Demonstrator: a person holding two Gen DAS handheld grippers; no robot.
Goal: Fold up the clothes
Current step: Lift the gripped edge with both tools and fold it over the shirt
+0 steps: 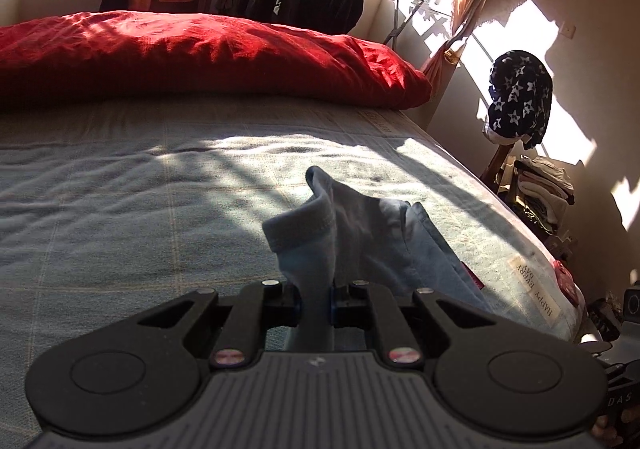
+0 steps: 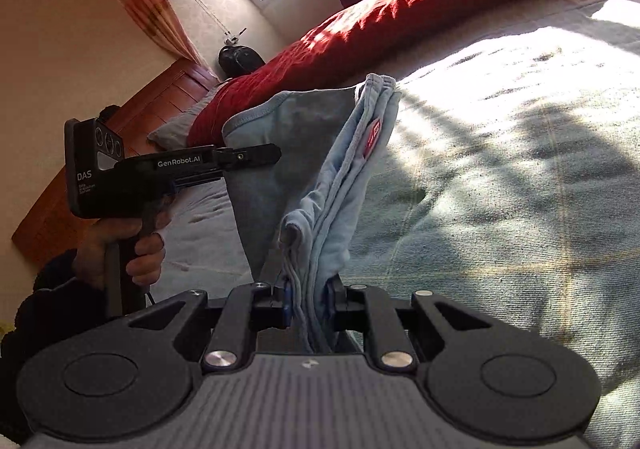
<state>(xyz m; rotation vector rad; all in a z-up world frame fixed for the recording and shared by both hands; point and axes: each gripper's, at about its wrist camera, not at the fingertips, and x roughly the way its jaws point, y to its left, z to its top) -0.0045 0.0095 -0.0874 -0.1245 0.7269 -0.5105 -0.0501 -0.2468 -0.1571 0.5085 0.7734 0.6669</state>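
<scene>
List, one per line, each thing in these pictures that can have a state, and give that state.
Left gripper: shut on the garment.
Right gripper: shut on the garment's bunched layers.
Light blue cotton garment: folded in layers, held up between both grippers.
Red quilted duvet: rumpled, heaped at the far end.
Pale checked bedsheet: spread flat, slightly wrinkled.

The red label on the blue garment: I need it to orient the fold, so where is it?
In the right wrist view the red label sits on the light blue garment near its raised upper right edge, over the bedspread.
</scene>
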